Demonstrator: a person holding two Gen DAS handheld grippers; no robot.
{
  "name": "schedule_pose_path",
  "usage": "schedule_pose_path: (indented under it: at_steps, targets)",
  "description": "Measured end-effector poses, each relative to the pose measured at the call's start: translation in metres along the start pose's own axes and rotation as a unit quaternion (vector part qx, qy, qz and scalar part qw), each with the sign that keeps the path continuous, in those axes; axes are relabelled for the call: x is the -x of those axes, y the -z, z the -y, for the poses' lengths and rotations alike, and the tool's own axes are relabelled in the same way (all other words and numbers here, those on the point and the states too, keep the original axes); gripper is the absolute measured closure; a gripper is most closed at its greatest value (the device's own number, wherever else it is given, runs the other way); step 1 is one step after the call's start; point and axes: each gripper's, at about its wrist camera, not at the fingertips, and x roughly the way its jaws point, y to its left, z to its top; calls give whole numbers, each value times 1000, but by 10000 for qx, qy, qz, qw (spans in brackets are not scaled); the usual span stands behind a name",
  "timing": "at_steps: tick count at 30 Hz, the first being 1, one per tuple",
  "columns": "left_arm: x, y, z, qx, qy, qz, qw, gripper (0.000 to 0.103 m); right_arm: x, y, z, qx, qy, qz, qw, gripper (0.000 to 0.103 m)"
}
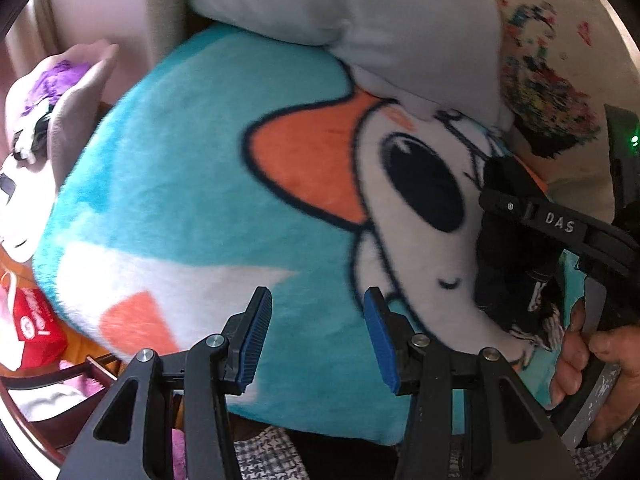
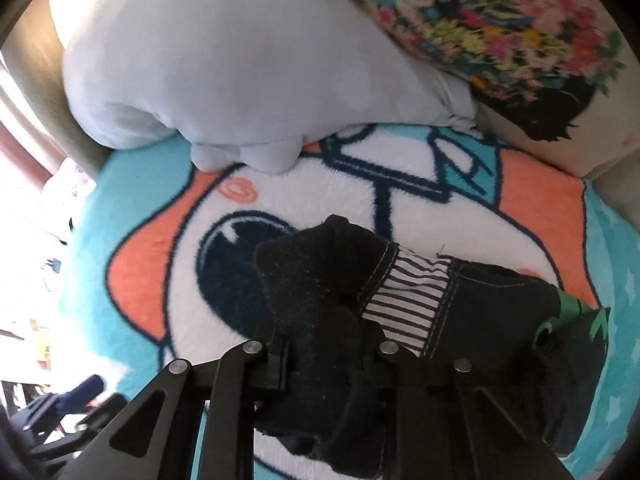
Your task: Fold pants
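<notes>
The black pants (image 2: 320, 292), with a striped inner pocket lining (image 2: 408, 300) and a green patch, hang bunched in my right gripper (image 2: 326, 360), which is shut on them just above the cartoon fleece blanket (image 2: 140, 200). In the left wrist view the pants (image 1: 516, 264) show at the right, held by the right gripper (image 1: 496, 200). My left gripper (image 1: 318, 336) is open and empty, its blue pads (image 1: 256, 336) over the teal blanket (image 1: 180, 160), left of the pants.
A pale grey pillow (image 2: 224, 68) and a floral cushion (image 2: 500, 28) lie at the far end of the blanket. A lilac plush toy (image 1: 60, 100), a red bag (image 1: 36, 320) and a dark wooden rail (image 1: 60, 372) are at the left.
</notes>
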Motion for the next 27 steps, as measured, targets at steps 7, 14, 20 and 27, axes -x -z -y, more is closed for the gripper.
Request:
schedule_pose_path:
  at_steps: [7, 14, 20, 27]
  targets:
    - [-7, 6, 42, -381, 407, -121, 9984, 56, 43, 9, 40, -480, -777, 232, 9955, 79]
    - [-5, 3, 95, -1047, 899, -51, 9904, 54, 52, 12, 84, -1222, -1521, 253, 9805, 79]
    - [-9, 5, 148, -1801, 932, 344, 9786, 42, 51, 15, 113, -1579, -2054, 93, 9658, 79]
    - [-23, 2, 184, -1677, 1240, 35, 9780, 91, 55, 19, 148, -1975, -2615, 49, 9448, 79]
